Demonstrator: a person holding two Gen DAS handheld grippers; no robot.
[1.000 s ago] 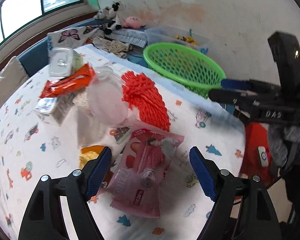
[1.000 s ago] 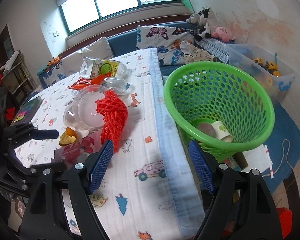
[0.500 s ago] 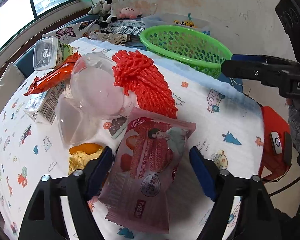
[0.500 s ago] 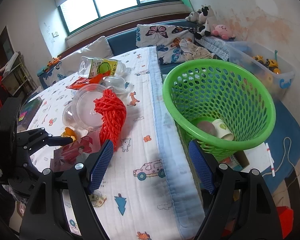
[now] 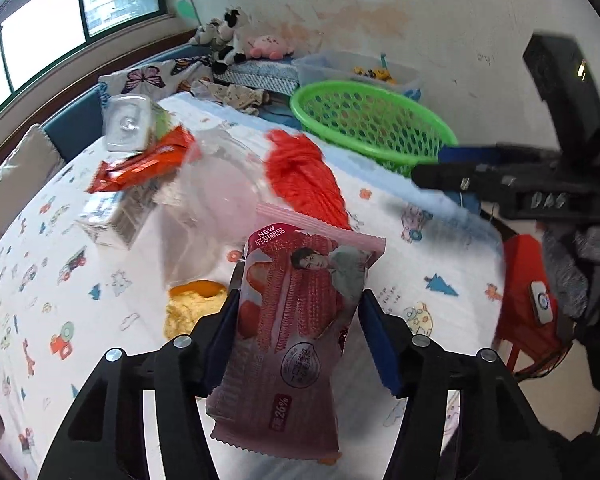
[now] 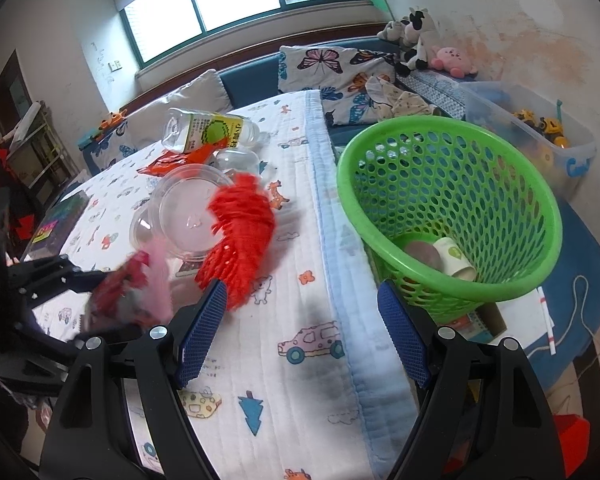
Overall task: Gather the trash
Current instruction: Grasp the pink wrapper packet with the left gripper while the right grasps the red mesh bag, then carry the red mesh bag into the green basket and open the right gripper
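Observation:
A pink snack wrapper (image 5: 296, 320) stands up off the printed tablecloth (image 5: 52, 280) between the blue pads of my left gripper (image 5: 300, 300). Its jaws are closing and the pads press on both sides of the wrapper. From the right wrist the wrapper (image 6: 132, 296) shows as a blur at the left. My right gripper (image 6: 302, 292) is open with nothing in it, over the table's edge beside the green basket (image 6: 348, 184). More trash lies behind the wrapper: red net (image 5: 304, 176), clear plastic lids (image 5: 224, 196), orange wrapper (image 5: 140, 164), bottle (image 5: 128, 128), peel (image 5: 192, 304).
The basket (image 5: 372, 120) stands off the table's right edge and holds a paper cup (image 6: 454, 258). A clear toy bin (image 6: 540, 136), plush toys (image 6: 412, 36) and butterfly cushions (image 6: 328, 64) line the back. A red object (image 5: 528, 300) lies on the floor.
The left gripper's jaws have come in from wide apart onto the pink wrapper, and the wrapper has risen off the cloth. The right gripper has kept still.

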